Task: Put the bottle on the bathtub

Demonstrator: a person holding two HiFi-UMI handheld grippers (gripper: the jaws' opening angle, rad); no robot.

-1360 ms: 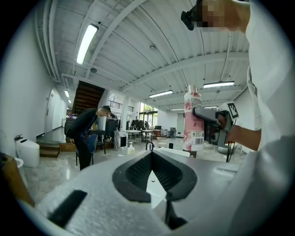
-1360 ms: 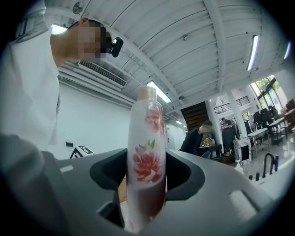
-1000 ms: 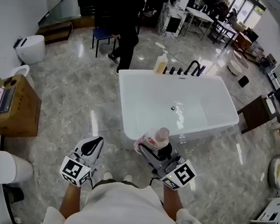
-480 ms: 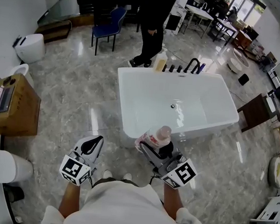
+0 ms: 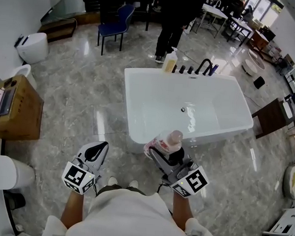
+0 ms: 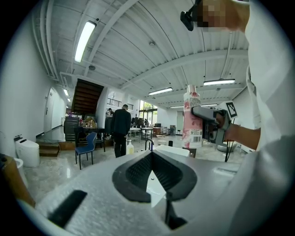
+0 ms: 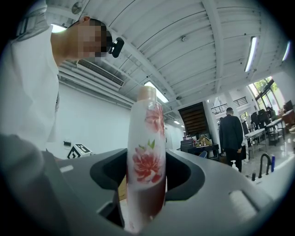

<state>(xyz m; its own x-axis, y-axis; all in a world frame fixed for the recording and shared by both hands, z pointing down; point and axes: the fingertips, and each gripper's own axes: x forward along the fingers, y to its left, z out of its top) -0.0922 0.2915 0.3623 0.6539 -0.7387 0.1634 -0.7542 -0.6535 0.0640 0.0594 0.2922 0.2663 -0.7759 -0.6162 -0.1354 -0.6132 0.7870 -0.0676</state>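
Note:
A tall white bottle (image 5: 169,142) with a red flower print and a pink cap stands upright in my right gripper (image 5: 161,151), which is shut on it. It hangs just in front of the near rim of the white bathtub (image 5: 139,96). In the right gripper view the bottle (image 7: 146,156) fills the space between the jaws. My left gripper (image 5: 99,151) is held low at the left, over the floor, shut and with nothing in it. The left gripper view shows the bottle (image 6: 191,117) off to its right, beyond the left gripper (image 6: 152,169).
A yellowish pump bottle (image 5: 169,64) and a black faucet (image 5: 202,69) sit on the tub's far rim. A person in black (image 5: 177,15) stands behind the tub. A blue chair (image 5: 114,27), a wooden cabinet (image 5: 16,114) and a toilet (image 5: 3,174) are on the left.
The person in black has walked to the right behind the tub. Both grippers and the bottle have hardly moved.

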